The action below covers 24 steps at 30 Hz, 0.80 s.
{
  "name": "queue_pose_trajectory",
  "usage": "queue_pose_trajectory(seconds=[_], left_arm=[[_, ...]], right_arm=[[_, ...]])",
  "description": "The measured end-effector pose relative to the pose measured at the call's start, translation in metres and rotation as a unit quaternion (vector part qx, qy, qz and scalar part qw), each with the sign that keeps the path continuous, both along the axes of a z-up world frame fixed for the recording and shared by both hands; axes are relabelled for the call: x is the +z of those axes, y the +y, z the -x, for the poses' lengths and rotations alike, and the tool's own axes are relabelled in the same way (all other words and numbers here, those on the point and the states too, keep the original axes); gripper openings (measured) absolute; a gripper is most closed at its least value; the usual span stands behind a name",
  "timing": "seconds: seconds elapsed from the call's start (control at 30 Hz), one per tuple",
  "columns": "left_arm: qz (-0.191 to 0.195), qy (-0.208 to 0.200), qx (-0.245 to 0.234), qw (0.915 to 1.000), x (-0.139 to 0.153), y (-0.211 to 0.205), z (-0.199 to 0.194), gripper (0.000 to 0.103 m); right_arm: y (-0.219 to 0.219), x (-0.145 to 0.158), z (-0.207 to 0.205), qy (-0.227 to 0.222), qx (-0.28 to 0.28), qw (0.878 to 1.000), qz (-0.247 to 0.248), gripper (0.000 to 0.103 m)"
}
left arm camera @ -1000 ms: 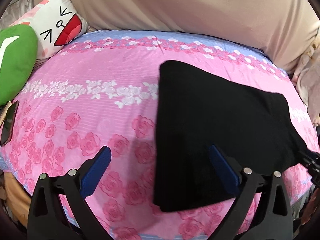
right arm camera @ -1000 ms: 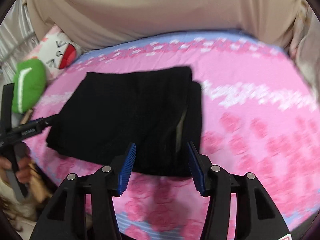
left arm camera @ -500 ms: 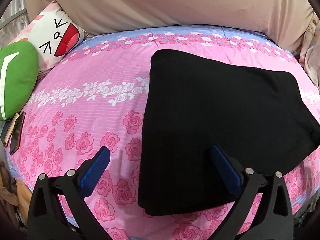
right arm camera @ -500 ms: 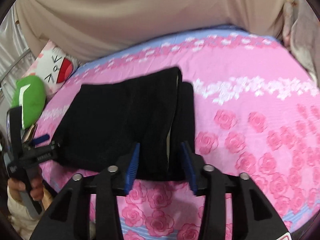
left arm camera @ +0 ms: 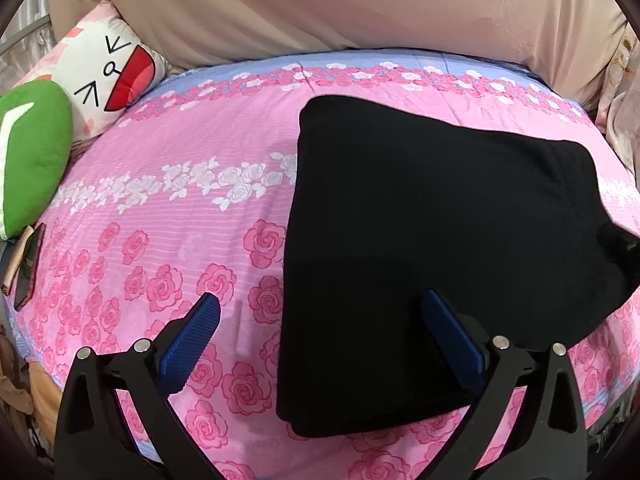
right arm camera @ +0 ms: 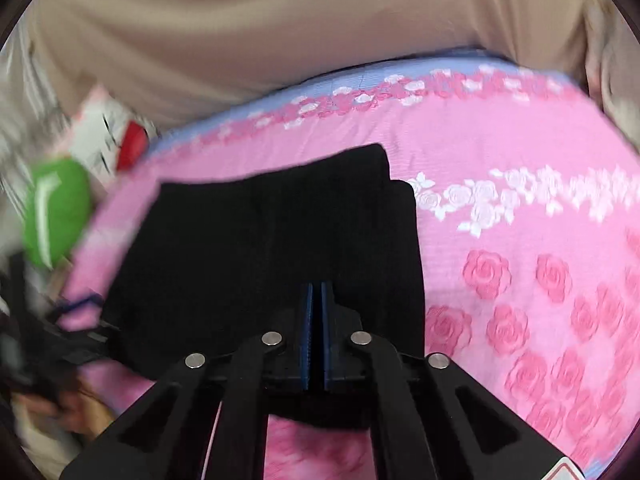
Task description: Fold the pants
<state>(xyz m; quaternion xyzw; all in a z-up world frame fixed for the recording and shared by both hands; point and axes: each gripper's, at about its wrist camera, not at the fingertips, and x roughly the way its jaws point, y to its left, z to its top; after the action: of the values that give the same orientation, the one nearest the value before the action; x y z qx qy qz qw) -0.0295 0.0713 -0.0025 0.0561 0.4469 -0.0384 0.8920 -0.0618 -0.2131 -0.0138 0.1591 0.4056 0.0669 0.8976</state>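
Right gripper [right arm camera: 316,300] jaws now clamped on near edge of pants [left arm camera: 432,248], were apart half second ago. Left gripper [left arm camera: 320,328] jaws spread wide, empty, straddling left edge. Pants folded on bed [left arm camera: 180,240], right of centre. Likely next fold starting.

A home bedroom. A bed [left arm camera: 168,216] fills the view, covered in a pink sheet printed with roses and a blue border. At its far left corner lie a white cartoon-face pillow [left arm camera: 108,76] and a green plush cushion [left arm camera: 32,156]. Beige fabric [left arm camera: 340,8] hangs behind the bed's far edge.
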Motion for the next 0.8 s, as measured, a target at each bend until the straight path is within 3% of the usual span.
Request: queue_pose_trajectory(seconds=[0.1,0.17,0.23,0.33,0.43,0.5,0.7,0.8], left_arm=[[0.028,0.012,0.006,0.9995,0.001,0.007,0.000,0.098],[0.054,0.014,-0.007,0.9984,0.007,0.011,0.005,0.098],[0.096,0.015,-0.037,0.9946,0.014,0.017,0.015,0.098],[0.146,0.042,-0.058,0.9867,0.009,0.023,0.018,0.098],[0.174,0.077,-0.046,0.9806,-0.008,0.029,0.010,0.098],[0.197,0.091,-0.039,0.9754,-0.016,0.030,0.004,0.098],[0.195,0.083,-0.048,0.9761,-0.019,0.014,-0.014,0.098],[0.194,0.079,-0.038,0.9772,-0.020,0.005,-0.024,0.098]], right_arm=[[-0.005,0.016,0.017,-0.017,-0.031,0.998,0.043,0.053],[-0.006,0.020,0.027,-0.017,-0.036,0.998,0.057,0.056],[-0.011,0.019,0.034,-0.006,-0.038,0.998,0.041,0.072],[-0.018,0.005,0.042,0.015,-0.039,0.999,-0.005,0.078],[-0.017,-0.013,0.038,0.049,-0.026,0.997,-0.044,0.078],[-0.014,-0.024,0.034,0.059,-0.025,0.997,-0.053,0.083],[-0.016,-0.040,0.021,0.063,-0.024,0.992,-0.103,0.091],[-0.022,-0.043,0.014,0.063,-0.027,0.985,-0.156,0.097]])
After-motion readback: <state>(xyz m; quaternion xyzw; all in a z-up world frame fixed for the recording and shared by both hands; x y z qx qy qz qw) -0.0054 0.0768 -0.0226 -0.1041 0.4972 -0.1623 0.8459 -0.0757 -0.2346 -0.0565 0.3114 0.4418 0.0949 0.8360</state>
